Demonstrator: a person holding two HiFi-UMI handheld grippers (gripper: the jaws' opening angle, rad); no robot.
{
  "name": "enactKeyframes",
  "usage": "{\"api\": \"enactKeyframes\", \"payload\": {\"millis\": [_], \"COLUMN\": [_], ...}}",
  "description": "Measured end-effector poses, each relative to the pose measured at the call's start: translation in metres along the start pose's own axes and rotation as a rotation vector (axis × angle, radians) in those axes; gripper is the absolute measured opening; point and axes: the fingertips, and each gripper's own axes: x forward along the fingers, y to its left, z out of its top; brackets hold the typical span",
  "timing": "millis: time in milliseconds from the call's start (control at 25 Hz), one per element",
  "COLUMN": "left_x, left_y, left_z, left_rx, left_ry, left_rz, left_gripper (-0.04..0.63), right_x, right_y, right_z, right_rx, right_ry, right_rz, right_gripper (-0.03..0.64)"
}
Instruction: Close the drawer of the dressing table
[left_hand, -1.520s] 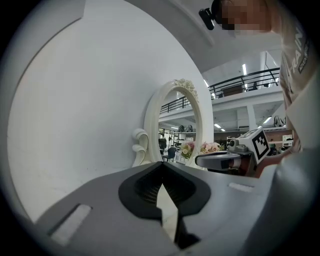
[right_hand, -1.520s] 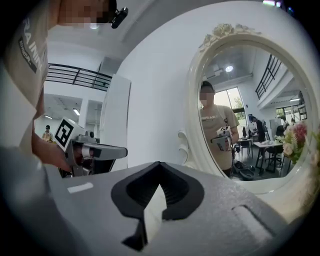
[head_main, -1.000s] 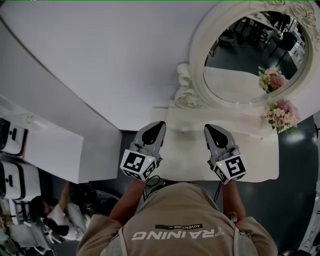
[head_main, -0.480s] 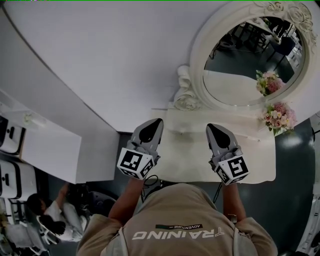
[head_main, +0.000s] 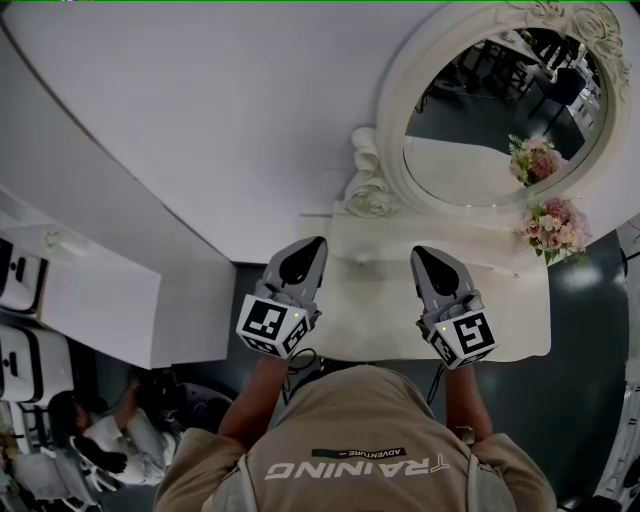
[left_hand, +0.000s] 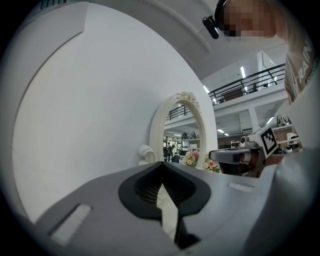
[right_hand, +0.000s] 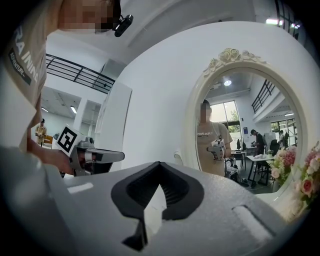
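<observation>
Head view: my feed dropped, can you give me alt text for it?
Seen from above, a person holds the left gripper and right gripper, both shut and empty, side by side over the white dressing table top. At its back stand an ornate oval mirror and, on the right, pink flowers; no drawer shows.

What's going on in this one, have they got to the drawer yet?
A person stands at a white dressing table with an oval mirror in an ornate white frame and a bunch of pink flowers at its right end. They hold the left tongs and right tongs side by side over the tabletop, both shut with nothing between them. The drawer isn't in any view, so whether it's open or closed can't be told.
</observation>
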Motion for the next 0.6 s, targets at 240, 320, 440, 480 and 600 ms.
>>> {"api": "enactKeyframes", "payload": {"millis": [240,320,440,480,600], "left_x": [0.0,-0.001,-0.002,-0.002,-0.002], "left_y": [0.0,0.0,0.002,0.003,0.004], "left_z": [-0.008,-0.007,-0.007,-0.008,-0.011], "left_rx": [-0.008,-0.009,-0.011,-0.012,-0.022], "left_ry": [0.015,0.012,0.011,0.011,0.016], "left_rz": [-0.009,-0.009,-0.007,-0.005,-0.004], "left_gripper": [0.018,0.018,0.018,0.018,0.018], "right_x": [-0.001,-0.001,-0.002,-0.002,-0.003], "right_y": [0.001,0.001,0.001,0.001,0.001], "right_z": [-0.005,-0.006,-0.01,-0.011,-0.013], "right_rx": [0.008,0.019,0.02,0.02,0.019], "right_ry": [0.008,0.01,0.022,0.026,0.035], "right_rz": [-0.006,-0.008,-0.011,-0.012,-0.015], "right_gripper": [0.002,0.002,0.002,0.002,0.002]}}
